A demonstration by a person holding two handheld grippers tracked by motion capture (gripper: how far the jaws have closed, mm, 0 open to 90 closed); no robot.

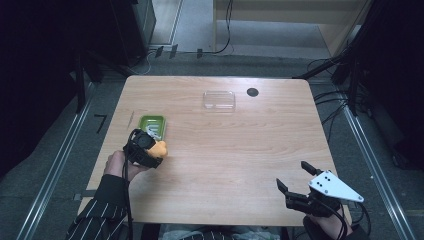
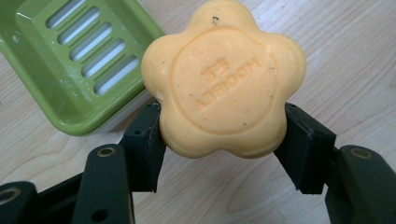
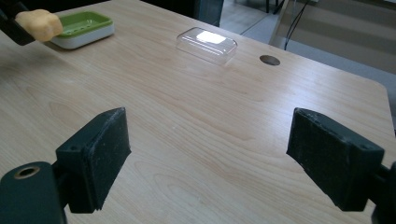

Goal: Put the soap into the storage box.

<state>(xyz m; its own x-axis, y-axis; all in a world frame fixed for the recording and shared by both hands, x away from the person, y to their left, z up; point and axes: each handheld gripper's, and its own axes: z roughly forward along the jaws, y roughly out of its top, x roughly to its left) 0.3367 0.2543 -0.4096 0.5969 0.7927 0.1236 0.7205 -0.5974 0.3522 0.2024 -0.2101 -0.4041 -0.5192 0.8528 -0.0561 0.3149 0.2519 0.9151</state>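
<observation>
Landmark: the green soap dish [image 1: 152, 126], on the left part of the bench [image 1: 225, 165]. Every place below is told from this dish.

Soap: an orange, flower-shaped soap [image 2: 224, 79] sits just past the near corner of the dish, on the person's side. It is round, so it has no real long side. Its flat stamped face looks up at the left claw's camera.

Left claw: the left claw [image 1: 150, 147] is pinched onto the soap, one black jaw on each side of it. It holds the soap next to the dish, not over the slots.

Touching or not: I think the soap is lifted a little off the wood, but this is hard to tell.

Way to go: the dish lies up and to the left of the soap in the left gripper view. The dish's long side runs away from the person. The slots in the dish are bare.

Right claw: the right claw [image 1: 300, 187] is far from the dish, at the near right edge of the bench. Its jaws are wide apart and hold nothing.

Nearer hand: the left one, by a lot.

Clear lid: a see-through lid [image 1: 219, 100] lies beyond the dish and to its right, well apart from it.

Likely next: the soap probably goes into the dish.
</observation>
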